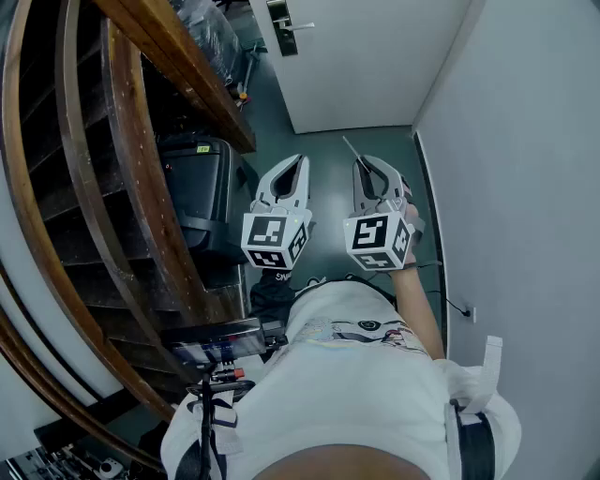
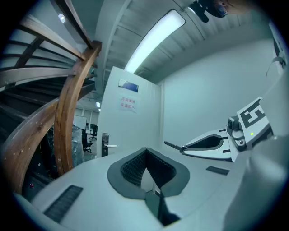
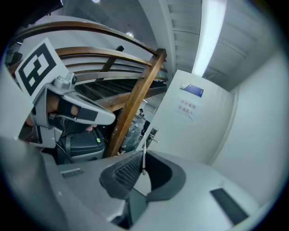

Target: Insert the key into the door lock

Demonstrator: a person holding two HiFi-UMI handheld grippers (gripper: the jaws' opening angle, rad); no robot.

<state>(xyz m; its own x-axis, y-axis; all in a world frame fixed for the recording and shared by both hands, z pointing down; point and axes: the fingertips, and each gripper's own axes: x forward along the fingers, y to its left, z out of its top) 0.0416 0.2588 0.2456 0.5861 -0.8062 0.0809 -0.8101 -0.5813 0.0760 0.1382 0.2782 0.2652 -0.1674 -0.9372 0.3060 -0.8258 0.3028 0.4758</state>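
Note:
The white door (image 1: 366,56) stands ahead, with its lock plate and lever handle (image 1: 281,23) on the left side. My right gripper (image 1: 364,167) is shut on a thin metal key (image 1: 352,150) that pokes out past its tips toward the door. In the right gripper view the key (image 3: 144,155) stands up between the shut pads, lined up near the lock (image 3: 152,134) but well short of it. My left gripper (image 1: 300,164) hangs beside the right one, shut with nothing in it. The left gripper view also has the lock (image 2: 105,145) and the key (image 2: 174,146) in sight.
A curved wooden staircase (image 1: 112,169) fills the left side, with a black case (image 1: 192,187) under it. A plain white wall (image 1: 525,141) closes the right side. A small sign (image 3: 186,108) is stuck on the door. The green floor (image 1: 323,178) runs between them.

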